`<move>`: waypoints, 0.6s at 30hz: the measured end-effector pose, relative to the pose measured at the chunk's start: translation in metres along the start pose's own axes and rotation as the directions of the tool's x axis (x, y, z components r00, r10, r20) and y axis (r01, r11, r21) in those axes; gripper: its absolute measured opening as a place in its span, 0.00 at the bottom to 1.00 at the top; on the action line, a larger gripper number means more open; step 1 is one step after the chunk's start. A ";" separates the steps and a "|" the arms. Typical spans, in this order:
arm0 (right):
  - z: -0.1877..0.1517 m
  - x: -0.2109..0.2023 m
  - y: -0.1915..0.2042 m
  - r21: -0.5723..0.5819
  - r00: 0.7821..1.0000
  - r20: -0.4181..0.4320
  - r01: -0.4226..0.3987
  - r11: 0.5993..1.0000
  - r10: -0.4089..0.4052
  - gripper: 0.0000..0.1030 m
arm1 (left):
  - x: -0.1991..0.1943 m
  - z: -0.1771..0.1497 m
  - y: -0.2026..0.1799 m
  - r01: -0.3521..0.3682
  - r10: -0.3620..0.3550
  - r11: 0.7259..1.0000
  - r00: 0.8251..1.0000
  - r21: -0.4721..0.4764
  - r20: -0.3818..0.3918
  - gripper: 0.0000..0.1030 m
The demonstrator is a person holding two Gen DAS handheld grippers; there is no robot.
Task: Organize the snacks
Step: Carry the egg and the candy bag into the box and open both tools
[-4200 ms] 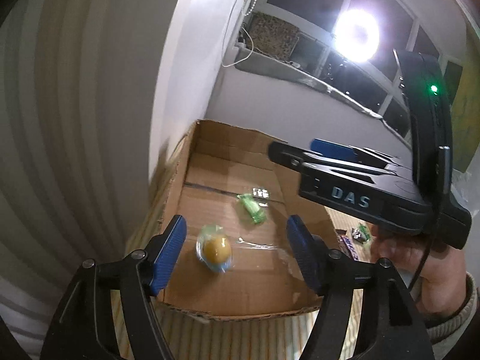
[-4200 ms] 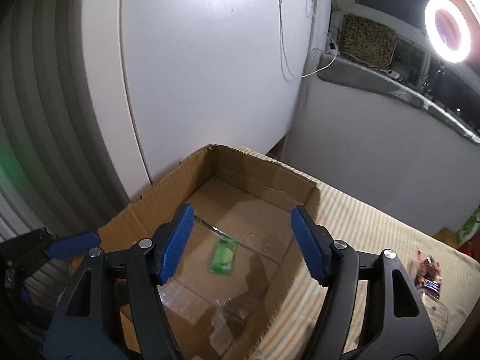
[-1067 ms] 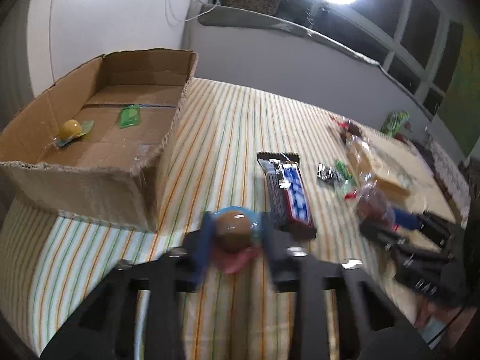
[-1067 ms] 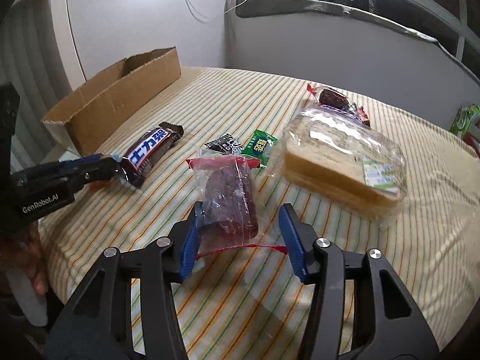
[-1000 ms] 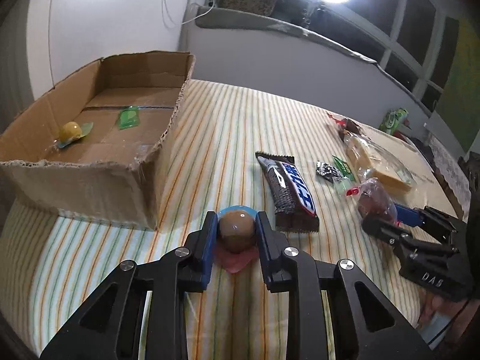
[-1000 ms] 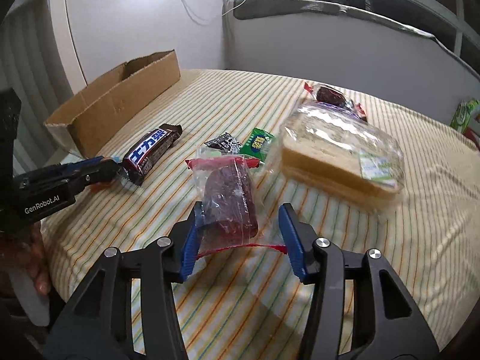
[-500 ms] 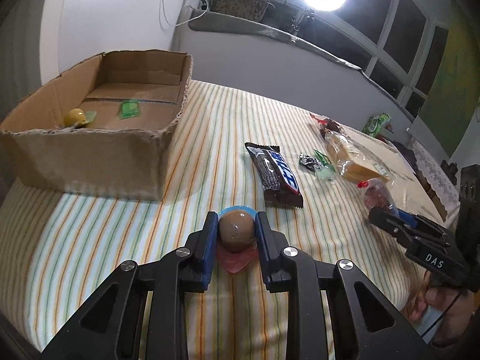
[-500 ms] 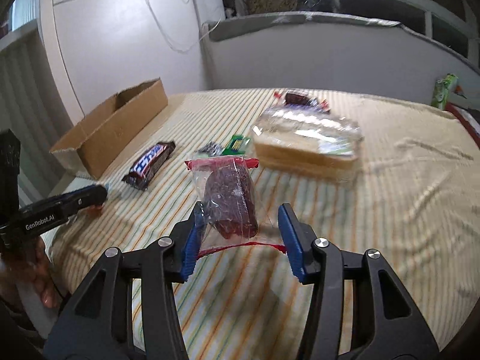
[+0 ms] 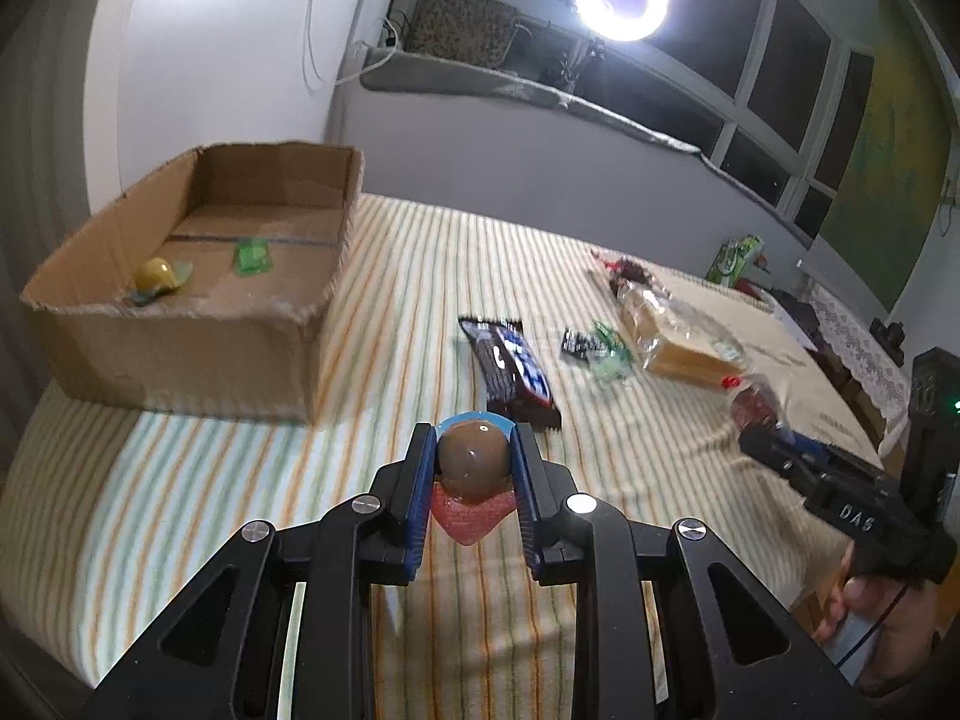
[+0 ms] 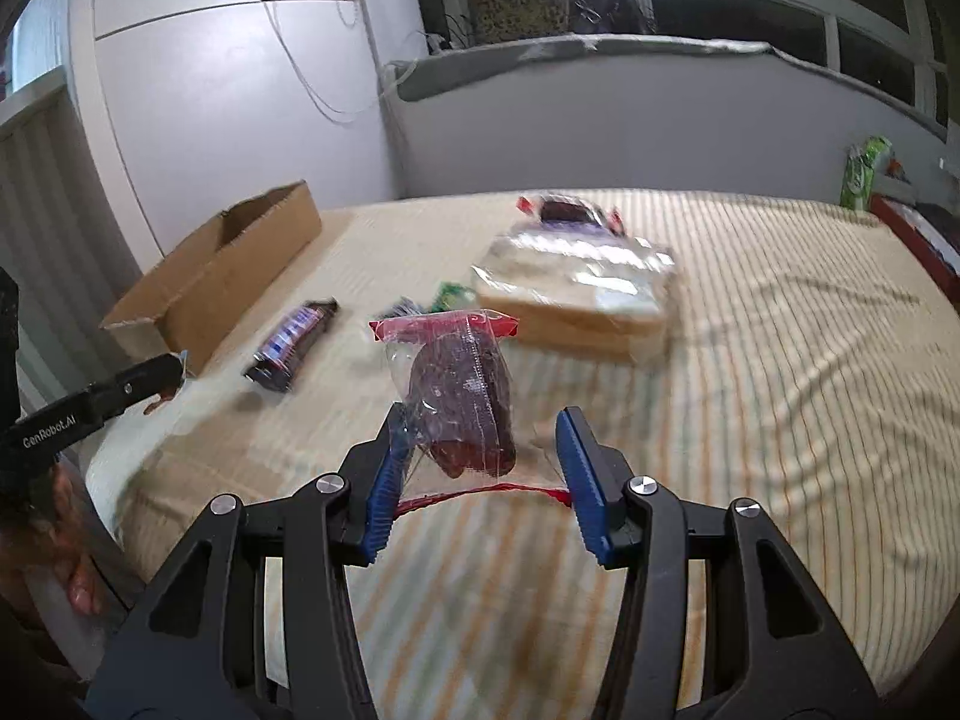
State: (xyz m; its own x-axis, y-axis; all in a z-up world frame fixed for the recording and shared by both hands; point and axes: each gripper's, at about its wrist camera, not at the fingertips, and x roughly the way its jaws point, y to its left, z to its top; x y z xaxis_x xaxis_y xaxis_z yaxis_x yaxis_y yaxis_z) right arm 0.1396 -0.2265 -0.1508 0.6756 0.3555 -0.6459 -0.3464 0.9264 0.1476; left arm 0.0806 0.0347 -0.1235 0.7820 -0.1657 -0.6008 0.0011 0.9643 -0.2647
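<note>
My left gripper is shut on a round brown candy with a blue rim and a red wrapper tail, held above the striped cloth. To its left stands the open cardboard box, with a yellow candy and a green packet inside. My right gripper is shut on a clear packet of dark red snack, gripped by its sides and lifted off the cloth. In the right wrist view the box lies far left.
On the striped cloth lie a dark chocolate bar, small black and green packets, a bagged loaf of bread and a red-edged packet behind it. A wall and window ledge run behind the table. A hand holds the right gripper.
Both grippers have risen from the cloth with their snacks still held, and both views have tipped up toward the far wall. The box and the loose snacks have not moved.
</note>
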 end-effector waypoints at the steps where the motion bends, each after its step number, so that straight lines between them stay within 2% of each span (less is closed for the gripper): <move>1: 0.006 -0.004 0.006 -0.009 1.000 0.013 -0.001 1.000 0.002 0.50 | -0.003 0.003 0.001 0.002 -0.002 1.000 1.000 -0.003 0.009 0.22; 5: 0.032 -0.027 0.028 -0.052 0.996 0.086 0.014 0.999 -0.009 0.50 | -0.024 0.022 0.008 0.009 -0.007 1.000 0.997 -0.016 0.078 0.22; 10: 0.066 -0.068 0.062 -0.120 0.984 0.179 0.050 0.992 -0.028 0.50 | -0.064 0.054 0.016 0.026 -0.022 1.000 0.979 -0.018 0.201 0.22; 12: 0.074 -0.079 0.073 -0.139 0.980 0.199 0.058 0.989 -0.029 0.50 | -0.083 0.064 0.019 0.034 -0.029 0.999 0.968 -0.016 0.250 0.22; 18: 0.080 -0.093 0.095 -0.175 0.975 0.219 0.072 0.982 -0.032 0.50 | -0.106 0.072 0.031 0.048 -0.037 0.998 0.951 -0.028 0.308 0.22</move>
State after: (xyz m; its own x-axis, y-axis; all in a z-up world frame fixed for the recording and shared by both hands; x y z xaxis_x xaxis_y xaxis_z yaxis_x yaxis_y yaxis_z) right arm 0.0956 -0.1616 -0.0167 0.8123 0.3443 -0.4708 -0.4060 0.9133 -0.0327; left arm 0.0421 0.0974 -0.0138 0.9355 -0.1297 -0.3288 0.0212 0.9491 -0.3143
